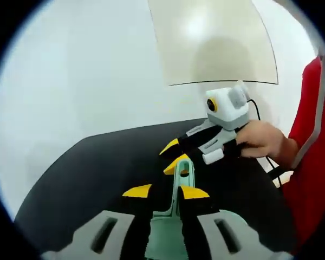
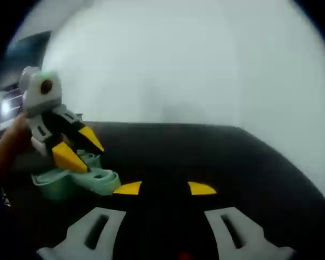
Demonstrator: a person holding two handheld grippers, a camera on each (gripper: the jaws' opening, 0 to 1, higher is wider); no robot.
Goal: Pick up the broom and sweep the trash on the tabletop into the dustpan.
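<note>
The left tool (image 1: 166,192) is clamped on a mint-green plastic handle with a hanging hole at its far end (image 1: 182,179). The handle runs straight forward between the yellow-tipped jaws, its long axis in line with them, above the black matte tabletop (image 1: 97,162). In the right gripper view the same tool (image 2: 78,147) comes in from the left with the green piece (image 2: 92,180) under its tips. There the piece widens into a bulkier green body, but I cannot tell whether it is the broom, the dustpan, or both nested.

Further right, the right tool (image 1: 173,155), held in a person's hand (image 1: 260,141) beside a red sleeve (image 1: 309,162), points its spread yellow tips at the holed end of the handle, just beside it. In its own view its jaws (image 2: 165,188) stand apart with only tabletop (image 2: 206,151) between them. The green piece lies to its left and slightly ahead, so any hand-over would likely need a leftward reach onto the free end.
</note>
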